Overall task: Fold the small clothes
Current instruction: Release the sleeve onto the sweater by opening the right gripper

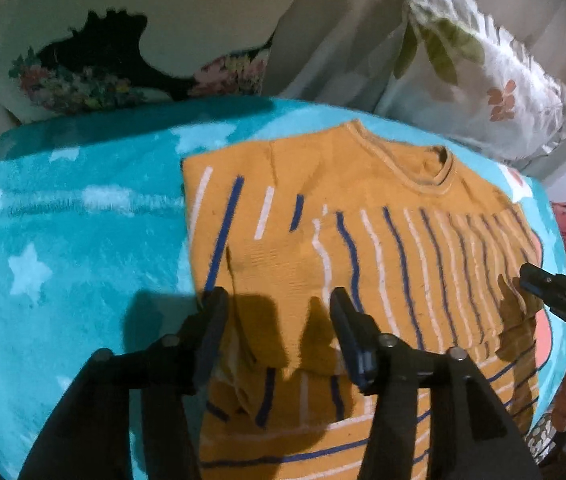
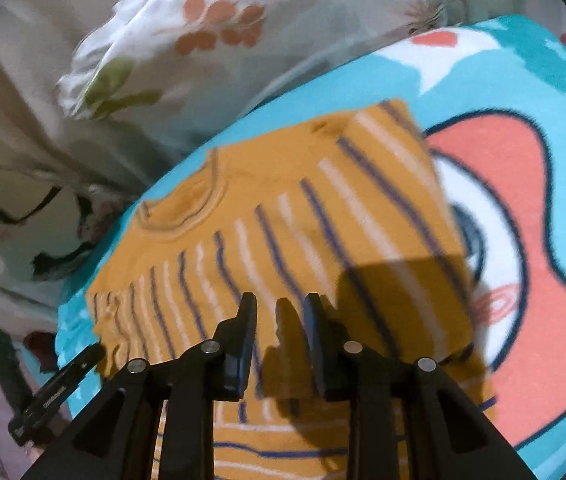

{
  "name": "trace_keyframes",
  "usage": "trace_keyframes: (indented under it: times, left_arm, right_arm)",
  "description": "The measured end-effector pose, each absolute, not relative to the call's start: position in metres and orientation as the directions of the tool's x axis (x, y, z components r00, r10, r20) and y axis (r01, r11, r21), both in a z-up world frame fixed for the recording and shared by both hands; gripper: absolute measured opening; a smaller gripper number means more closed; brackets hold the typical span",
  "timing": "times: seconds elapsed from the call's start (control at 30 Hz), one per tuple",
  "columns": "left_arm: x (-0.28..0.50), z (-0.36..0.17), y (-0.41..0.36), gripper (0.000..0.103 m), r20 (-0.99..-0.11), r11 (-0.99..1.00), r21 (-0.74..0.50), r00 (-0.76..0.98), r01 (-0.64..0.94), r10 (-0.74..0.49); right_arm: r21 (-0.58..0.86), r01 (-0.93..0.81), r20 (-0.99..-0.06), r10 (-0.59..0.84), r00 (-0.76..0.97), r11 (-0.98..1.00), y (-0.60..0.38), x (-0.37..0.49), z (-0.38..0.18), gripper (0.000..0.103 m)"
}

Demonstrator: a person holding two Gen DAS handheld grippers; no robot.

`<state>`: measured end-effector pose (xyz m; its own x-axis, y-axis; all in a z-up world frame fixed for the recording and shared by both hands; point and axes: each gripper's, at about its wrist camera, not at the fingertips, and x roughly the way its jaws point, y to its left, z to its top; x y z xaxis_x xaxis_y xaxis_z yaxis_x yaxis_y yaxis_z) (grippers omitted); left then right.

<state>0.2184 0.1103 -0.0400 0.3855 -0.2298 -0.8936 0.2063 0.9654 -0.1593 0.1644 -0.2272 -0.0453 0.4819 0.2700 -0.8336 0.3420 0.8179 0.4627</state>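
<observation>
Left wrist view: a mustard-yellow sweater [image 1: 363, 232] with thin blue and white stripes lies flat on a turquoise blanket [image 1: 63, 248] printed with pale stars. Its neckline sits toward one o'clock, and both sleeves are folded in over the body. The left gripper [image 1: 279, 300] hovers over the sweater's folded left sleeve at six o'clock, jaws roughly half open with nothing clamped between them. The right gripper [image 1: 543, 280] enters at three o'clock by the sweater's edge. A floral pillow [image 1: 483, 80] leans at one o'clock, and a cushion [image 1: 123, 40] with a dark pattern stands at eleven o'clock.

Right wrist view: the sweater [image 2: 283, 220] fills the centre, neckline at ten o'clock. The right gripper [image 2: 281, 308] sits above the striped cloth at six o'clock, jaws narrowly parted; no fabric is pinched. The left gripper [image 2: 79, 364] shows at eight o'clock, beside the sweater's edge. The blanket [image 2: 543, 100] carries a coral cartoon figure at three o'clock. The floral pillow [image 2: 223, 40] lies at twelve o'clock.
</observation>
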Motion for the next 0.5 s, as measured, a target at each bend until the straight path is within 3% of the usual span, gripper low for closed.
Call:
trace_keyframes:
  times: [0.07, 0.13, 0.17, 0.37, 0.5]
  left_arm:
    - [0.219, -0.054, 0.109, 0.053, -0.913, 0.973, -0.124, 0.362, 0.192, -0.188]
    - [0.220, -0.062, 0.114, 0.068, -0.923, 0.979, -0.120, 0.345, 0.165, -0.171]
    - [0.220, -0.062, 0.120, 0.070, -0.924, 0.980, -0.136, 0.340, 0.143, -0.178]
    - [0.204, -0.040, 0.144, 0.070, -0.901, 0.972, -0.209, 0.365, 0.105, -0.234]
    - [0.193, -0.049, 0.143, 0.071, -0.907, 0.973, -0.194, 0.353, 0.128, -0.228]
  right_arm:
    - [0.445, 0.334, -0.848, 0.271, 0.456, 0.831, -0.221, 0.163, -0.055, 0.028]
    - [0.440, 0.343, -0.854, 0.267, 0.447, 0.830, -0.224, 0.159, -0.063, 0.027]
    - [0.476, 0.356, -0.837, 0.290, 0.464, 0.804, -0.232, 0.155, -0.066, 0.026]
    - [0.528, 0.413, -0.804, 0.281, 0.524, 0.742, -0.254, 0.137, -0.048, 0.029]
    - [0.522, 0.390, -0.810, 0.298, 0.504, 0.758, -0.244, 0.130, -0.051, 0.032]
